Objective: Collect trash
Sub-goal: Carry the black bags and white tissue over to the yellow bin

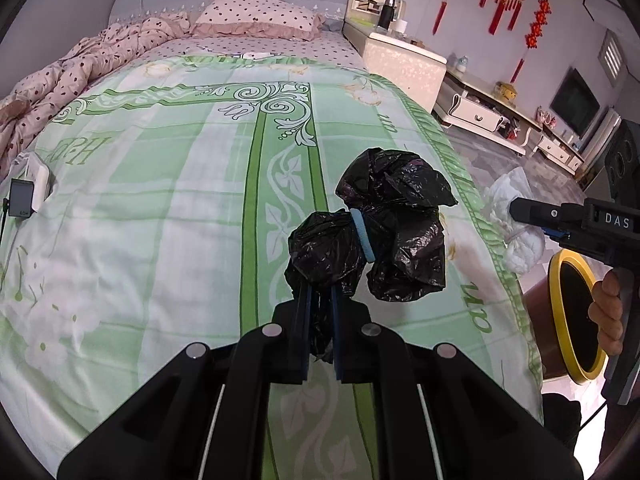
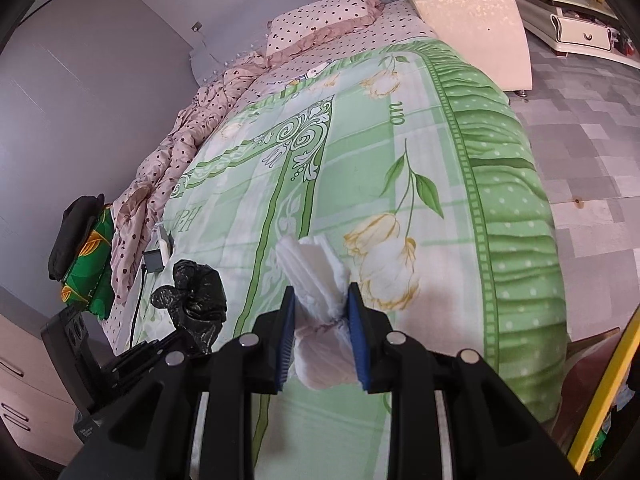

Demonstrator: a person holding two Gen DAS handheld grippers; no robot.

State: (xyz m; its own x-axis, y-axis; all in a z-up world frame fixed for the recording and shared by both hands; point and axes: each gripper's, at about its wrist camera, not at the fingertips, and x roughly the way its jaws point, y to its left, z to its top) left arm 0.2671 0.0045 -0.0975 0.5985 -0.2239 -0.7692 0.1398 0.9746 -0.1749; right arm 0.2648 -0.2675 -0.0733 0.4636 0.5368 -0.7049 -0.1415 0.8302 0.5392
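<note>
A crumpled black plastic bag [image 1: 396,220] hangs above the green bedspread [image 1: 160,200], and my left gripper [image 1: 320,296] is shut on its lower bunch. A light-blue ribbed ring [image 1: 362,236] sits against the bag. My right gripper [image 2: 320,300] is shut on a white crumpled padded wad [image 2: 316,272] over the bed's right side. In the left wrist view the right gripper [image 1: 516,210] and the white wad [image 1: 516,196] hang past the bed edge, near a brown bin with a yellow rim [image 1: 560,268]. The right wrist view shows the black bag [image 2: 196,296] at lower left.
A pink dotted quilt [image 1: 80,68] and pillow [image 1: 256,14] lie at the head of the bed. A small dark device on a cable [image 1: 20,200] rests at the left bed edge. A white bedside cabinet [image 1: 404,60] and a low TV stand [image 1: 480,116] line the wall beyond grey tiled floor [image 2: 580,120].
</note>
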